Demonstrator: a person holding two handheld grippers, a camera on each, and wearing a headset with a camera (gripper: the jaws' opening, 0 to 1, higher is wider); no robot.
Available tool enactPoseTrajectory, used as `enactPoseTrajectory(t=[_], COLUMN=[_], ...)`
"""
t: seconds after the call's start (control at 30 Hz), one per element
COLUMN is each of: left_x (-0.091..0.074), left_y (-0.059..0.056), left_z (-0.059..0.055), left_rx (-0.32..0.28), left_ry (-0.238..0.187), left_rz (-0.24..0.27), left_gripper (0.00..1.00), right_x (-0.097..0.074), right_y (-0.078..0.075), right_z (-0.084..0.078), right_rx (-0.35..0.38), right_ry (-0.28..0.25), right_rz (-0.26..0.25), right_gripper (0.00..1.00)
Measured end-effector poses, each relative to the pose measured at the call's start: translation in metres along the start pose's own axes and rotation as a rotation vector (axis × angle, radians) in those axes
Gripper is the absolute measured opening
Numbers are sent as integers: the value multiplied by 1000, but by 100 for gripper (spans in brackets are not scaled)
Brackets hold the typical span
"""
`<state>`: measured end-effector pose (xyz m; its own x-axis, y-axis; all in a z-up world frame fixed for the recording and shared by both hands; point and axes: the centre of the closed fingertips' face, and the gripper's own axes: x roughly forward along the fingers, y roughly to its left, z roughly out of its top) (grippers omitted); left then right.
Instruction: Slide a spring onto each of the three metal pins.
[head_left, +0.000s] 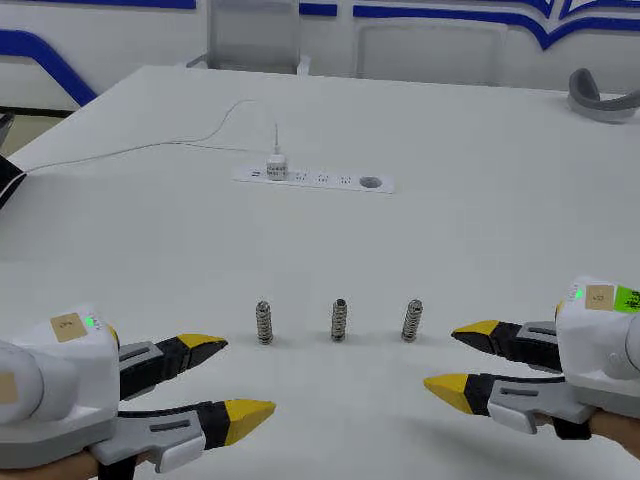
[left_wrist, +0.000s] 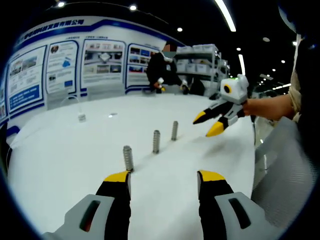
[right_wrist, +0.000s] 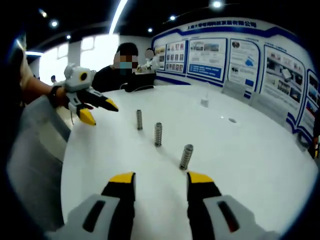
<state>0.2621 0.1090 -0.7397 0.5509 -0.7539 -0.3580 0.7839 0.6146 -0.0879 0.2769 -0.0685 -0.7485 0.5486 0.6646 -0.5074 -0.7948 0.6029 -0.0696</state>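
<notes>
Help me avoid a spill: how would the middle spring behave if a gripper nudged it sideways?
The middle spring stands tall and narrow on the white table, so it would probably tip, unless a pin inside holds it, which I cannot tell. Its coils suggest it would flex, not stay stiff. Being round, it may roll once down.

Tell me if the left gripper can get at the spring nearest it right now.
Probably yes. The left gripper is open, and only bare table lies between it and the nearest spring, which stands apart from the middle spring.
</notes>
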Motion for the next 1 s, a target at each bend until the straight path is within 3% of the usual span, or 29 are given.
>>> enactPoseTrajectory(t=[0.37,1.0], left_x=[0,0], left_y=[1,5], left_z=[-4,-12], left_rx=[-11,-34], left_ry=[17,49], left_rz=[9,19], left_gripper=[57,64], right_x=[-13,-15], right_y=[-2,1], right_z=[2,6], right_rx=[15,4], right_ry=[-27,-41], right_rz=[-20,-14], right_gripper=[47,53])
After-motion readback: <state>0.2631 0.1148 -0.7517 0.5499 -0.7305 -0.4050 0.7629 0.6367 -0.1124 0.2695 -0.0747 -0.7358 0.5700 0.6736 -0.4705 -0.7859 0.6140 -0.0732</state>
